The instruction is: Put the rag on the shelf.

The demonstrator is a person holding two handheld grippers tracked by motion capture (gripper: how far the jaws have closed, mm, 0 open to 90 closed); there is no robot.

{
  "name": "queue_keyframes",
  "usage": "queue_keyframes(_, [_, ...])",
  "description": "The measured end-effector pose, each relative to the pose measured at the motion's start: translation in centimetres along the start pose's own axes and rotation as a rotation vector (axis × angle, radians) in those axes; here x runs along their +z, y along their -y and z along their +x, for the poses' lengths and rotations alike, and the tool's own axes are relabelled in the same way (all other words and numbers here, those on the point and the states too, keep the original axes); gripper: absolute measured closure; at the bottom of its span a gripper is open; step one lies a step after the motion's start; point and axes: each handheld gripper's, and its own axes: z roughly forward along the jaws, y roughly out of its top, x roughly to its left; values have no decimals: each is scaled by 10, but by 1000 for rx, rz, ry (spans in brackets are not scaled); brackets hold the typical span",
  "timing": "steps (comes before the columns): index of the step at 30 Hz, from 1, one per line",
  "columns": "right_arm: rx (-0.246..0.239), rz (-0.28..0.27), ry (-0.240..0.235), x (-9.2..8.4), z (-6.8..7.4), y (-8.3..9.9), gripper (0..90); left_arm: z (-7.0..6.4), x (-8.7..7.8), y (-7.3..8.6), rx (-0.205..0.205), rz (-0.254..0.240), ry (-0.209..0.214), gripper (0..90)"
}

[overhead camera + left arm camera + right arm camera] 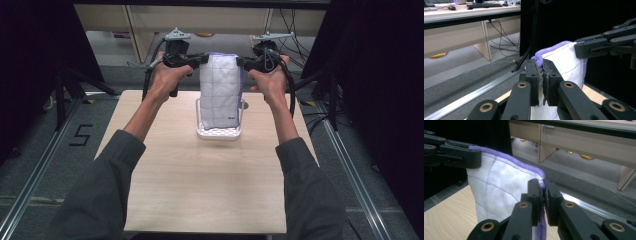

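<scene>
Cloth (220,90): white quilted fabric, thin purple stitch lines forming a grid, purple bound edge along the top and down the side. It hangs flat and vertical, stretched by its two top corners above the far middle of the counter (190,190). Left gripper (202,60) has its fingers pressed together on the top left corner; in the left gripper view the purple edge bunches up right between the pads (543,75). Right gripper (240,62) pinches the top right corner the same way, fingers clamped on the purple edge with the fabric draping below them (543,192). Each gripper view also shows the other gripper biting the opposite corner farther off. Lower end of the cloth drops into a small white basket (219,133) on the counter, which has a perforated base and thin wire uprights at the sides; whether the hem rests on the basket floor or hangs just above it, I can't tell. Apart from the cloth's lower end, I see nothing in the basket. Small blue mark near the bottom right of the cloth, looks like a label or logo (232,118), too small to read. A dark "5" (81,135) is marked on the floor left of the counter.
</scene>
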Motion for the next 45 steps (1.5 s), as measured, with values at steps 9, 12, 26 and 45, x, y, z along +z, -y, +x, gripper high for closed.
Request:
queue_keyframes(9, [26, 31, 38, 34, -10, 4, 844, 15, 27, 16, 5, 4, -39, 832])
queue_keyframes(12, [41, 46, 54, 45, -14, 6, 843, 22, 35, 21, 1, 18, -67, 832])
queue_keyframes(26, [34, 117, 72, 77, -25, 25, 840, 38, 63, 54, -45, 75, -104, 829])
queue_keyframes(45, [63, 234, 76, 97, -28, 56, 744, 41, 69, 85, -101, 176, -87, 723])
